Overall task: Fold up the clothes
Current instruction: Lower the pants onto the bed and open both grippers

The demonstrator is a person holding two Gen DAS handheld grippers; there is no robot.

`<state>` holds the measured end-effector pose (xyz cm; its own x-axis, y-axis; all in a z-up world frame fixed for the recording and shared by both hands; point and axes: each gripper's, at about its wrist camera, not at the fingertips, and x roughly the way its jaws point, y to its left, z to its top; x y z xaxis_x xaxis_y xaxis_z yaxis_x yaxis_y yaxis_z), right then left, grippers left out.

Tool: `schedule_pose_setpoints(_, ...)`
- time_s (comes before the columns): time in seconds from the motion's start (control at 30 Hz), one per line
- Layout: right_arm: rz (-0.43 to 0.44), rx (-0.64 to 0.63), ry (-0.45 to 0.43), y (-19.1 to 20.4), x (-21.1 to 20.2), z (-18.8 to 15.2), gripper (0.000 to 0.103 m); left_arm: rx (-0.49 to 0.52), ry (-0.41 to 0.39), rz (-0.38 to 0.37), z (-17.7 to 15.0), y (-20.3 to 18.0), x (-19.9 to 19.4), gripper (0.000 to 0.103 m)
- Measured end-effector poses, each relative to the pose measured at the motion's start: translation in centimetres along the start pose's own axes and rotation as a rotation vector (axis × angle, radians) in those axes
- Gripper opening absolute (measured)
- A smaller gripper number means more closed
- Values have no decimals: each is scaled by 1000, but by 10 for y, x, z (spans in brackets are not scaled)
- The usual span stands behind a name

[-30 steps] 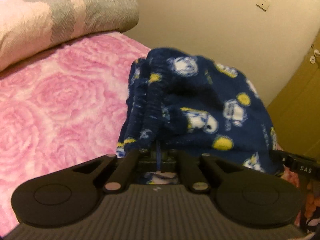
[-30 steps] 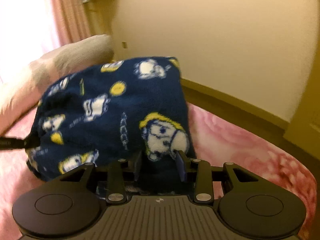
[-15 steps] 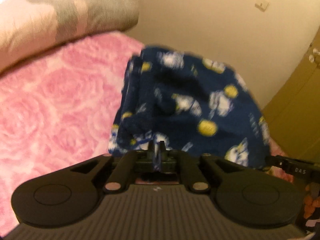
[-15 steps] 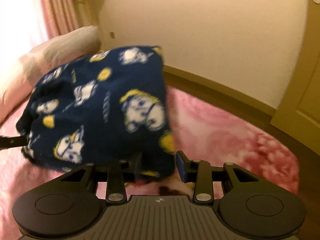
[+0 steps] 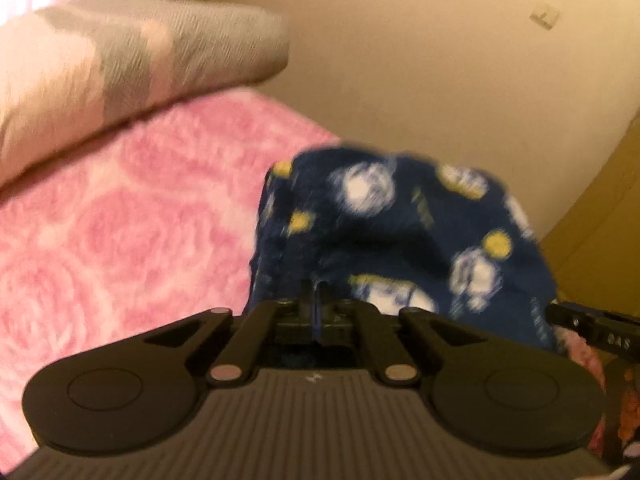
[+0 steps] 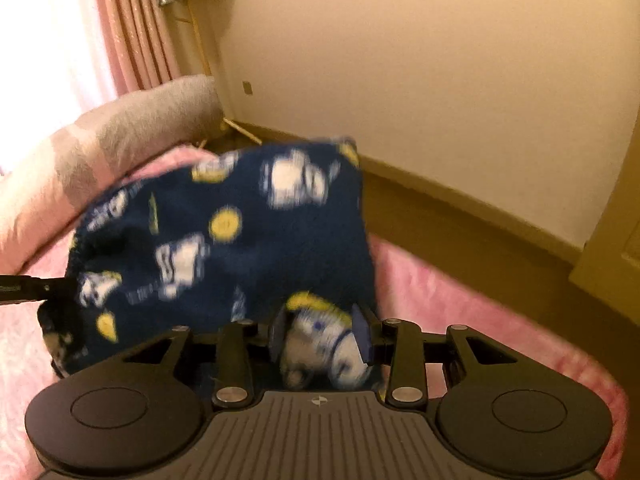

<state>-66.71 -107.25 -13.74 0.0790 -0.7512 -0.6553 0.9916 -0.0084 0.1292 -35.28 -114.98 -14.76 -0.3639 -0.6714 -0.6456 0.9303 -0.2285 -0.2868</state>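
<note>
The navy fleece [image 6: 224, 240] (white dogs, yellow dots) hangs bunched above the pink blanket [image 5: 120, 232], stretched between both tongs. The left gripper [image 5: 316, 300] pinches a thin edge, jaws nearly together; the right gripper [image 6: 320, 332] clamps a thick fold. A pillow [image 5: 120, 60] lies behind.

A pink rose-patterned bed cover [image 5: 120, 240] bears a grey-and-cream folded blanket [image 5: 120, 68] at its far end.

Cream wall [image 6: 400, 60], pink curtain [image 6: 136, 28], brown floor [image 6: 460, 224].
</note>
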Motion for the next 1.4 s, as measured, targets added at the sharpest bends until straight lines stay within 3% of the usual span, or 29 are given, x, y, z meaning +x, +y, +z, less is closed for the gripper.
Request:
schedule_pose_setpoints(0.1,26,27,-63,-6,8,33,36,-1,-44,-5,23,-3,5,1)
schedule_pose_setpoints(0.2,51,13,-101,-1,32,62,36,23,-29,-8,38,-8,28,1)
schedule_pose_setpoints(0.3,77,-17,-60,7,66,69,36,52,26,15,40,-11,59,1)
schedule_pose_setpoints(0.37,70,-25,13,7,87,64,36,61,61,38,34,-9,75,1)
schedule_pose_setpoints(0.5,74,-18,32,-4,90,56,36,44,75,53,26,-1,85,3)
schedule_pose_setpoints(0.63,75,-27,-41,-13,40,49,36,66,-3,51,22,-12,45,2)
schedule_pose_setpoints(0.73,66,-44,-41,-13,1,25,36,55,-40,47,4,-20,7,2)
schedule_pose_setpoints(0.8,55,-41,-16,-8,-12,2,36,49,-28,62,-13,-25,-7,3)
schedule_pose_setpoints(0.9,40,-23,76,-2,-6,-31,36,35,60,96,-43,-19,1,2)
schedule_pose_setpoints(0.97,19,-55,50,3,-5,-47,36,26,59,105,-59,-17,0,2)
schedule_pose_setpoints(1.03,-3,-88,52,7,-9,-48,36,16,62,110,-63,-19,-6,2)
schedule_pose_setpoints(1.2,-51,-1,138,5,-37,-52,36,-6,101,115,-56,-37,-37,3)
schedule_pose_setpoints(1.3,-46,80,146,8,-71,-55,36,20,133,156,-53,-57,-71,13)
schedule_pose_setpoints(1.4,-47,154,168,23,-102,-51,36,31,156,199,-50,-78,-117,30)
